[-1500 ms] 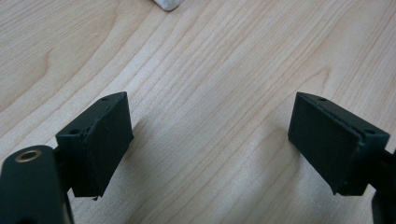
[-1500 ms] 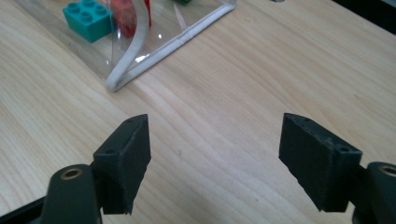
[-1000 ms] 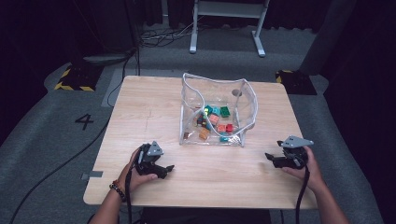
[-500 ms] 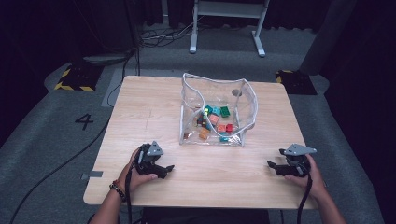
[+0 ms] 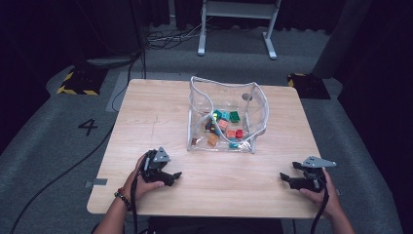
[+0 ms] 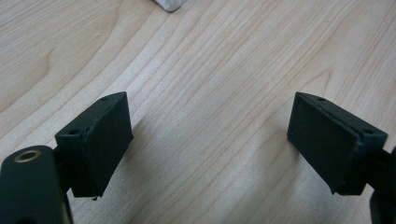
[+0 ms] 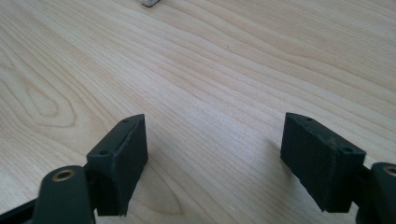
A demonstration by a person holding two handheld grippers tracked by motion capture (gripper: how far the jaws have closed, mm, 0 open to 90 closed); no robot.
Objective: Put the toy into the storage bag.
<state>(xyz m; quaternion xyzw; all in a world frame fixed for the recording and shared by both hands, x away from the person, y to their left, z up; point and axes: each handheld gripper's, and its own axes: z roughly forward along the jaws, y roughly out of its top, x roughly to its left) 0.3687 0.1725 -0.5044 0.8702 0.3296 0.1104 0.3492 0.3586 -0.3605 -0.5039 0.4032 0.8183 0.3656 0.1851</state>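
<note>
A clear plastic bag (image 5: 226, 117) with white trim stands open on the wooden table (image 5: 156, 117), and several coloured blocks (image 5: 223, 127) lie inside it. My left gripper (image 5: 176, 176) rests on the table near the front left, held by a hand, pointing right. Its jaws stand wide apart over bare wood (image 6: 210, 135), open and empty. My right gripper (image 5: 285, 178) rests near the front right edge, pointing left. It too is open with nothing between its jaws (image 7: 212, 158). A corner of the bag (image 6: 170, 4) shows at the top of the left gripper view.
A white-legged stand (image 5: 236, 24) is on the grey floor beyond the table. Black cables (image 5: 63, 170) trail across the floor at left, near a painted "4" (image 5: 88, 126). Yellow-black striped plates (image 5: 75, 83) lie by the table's far corners.
The right gripper has moved toward the front right edge and settled lower. The left gripper has stayed in place.
</note>
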